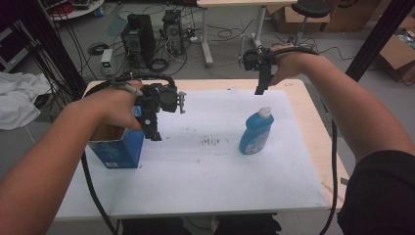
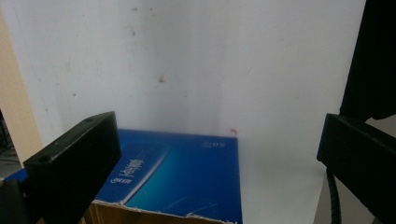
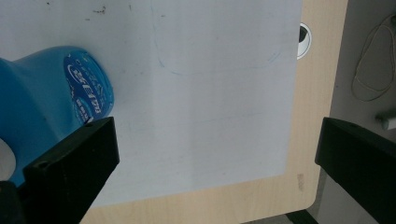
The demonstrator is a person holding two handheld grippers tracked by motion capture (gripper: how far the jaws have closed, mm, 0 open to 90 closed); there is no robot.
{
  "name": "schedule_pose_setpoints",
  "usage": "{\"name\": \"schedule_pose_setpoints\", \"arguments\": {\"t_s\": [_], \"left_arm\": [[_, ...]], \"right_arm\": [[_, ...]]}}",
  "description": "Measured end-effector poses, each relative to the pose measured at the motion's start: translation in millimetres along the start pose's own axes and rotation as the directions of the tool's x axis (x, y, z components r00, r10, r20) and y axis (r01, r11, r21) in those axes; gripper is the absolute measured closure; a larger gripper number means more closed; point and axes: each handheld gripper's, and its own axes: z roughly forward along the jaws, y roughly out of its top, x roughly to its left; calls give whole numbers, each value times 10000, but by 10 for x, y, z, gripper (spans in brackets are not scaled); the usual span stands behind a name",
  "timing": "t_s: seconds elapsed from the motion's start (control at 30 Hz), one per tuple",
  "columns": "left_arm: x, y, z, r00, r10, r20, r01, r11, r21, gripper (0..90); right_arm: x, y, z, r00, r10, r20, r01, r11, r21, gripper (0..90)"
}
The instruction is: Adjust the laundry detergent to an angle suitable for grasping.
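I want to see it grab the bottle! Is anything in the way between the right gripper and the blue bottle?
Nothing visible is. The right gripper hangs open above the blue bottle, with only bare white mat around it.

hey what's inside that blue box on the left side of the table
The blue box stands open at the top, showing brown cardboard inner walls. The person's left hand and the left tool hang over the opening and cover most of it, so any contents cannot be seen.
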Motion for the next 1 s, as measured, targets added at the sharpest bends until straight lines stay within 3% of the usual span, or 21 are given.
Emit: {"name": "schedule_pose_setpoints", "arguments": {"t_s": [0.2, 0.47, 0.73, 1.0], "left_arm": [[-24, 18, -18, 10000, -8, 5, 8, 9998, -209, 1], [-2, 28, -51, 10000, 23, -86, -23, 10000, -13, 1], [7, 50, -112, 9997, 7, -242, -10, 9999, -154, 1], [-3, 50, -136, 9996, -133, -229, 133, 9999, -4, 1]], "right_arm": [[-2, -35, -36, 10000, 24, -41, -25, 9998, -181, 0], [-38, -55, -41, 9999, 79, 91, -76, 9994, -340, 0], [-75, -66, -5, 10000, 27, -13, -27, 9995, -326, 0], [-70, -103, -75, 9999, -133, -14, 132, 9988, -476, 0]]}}
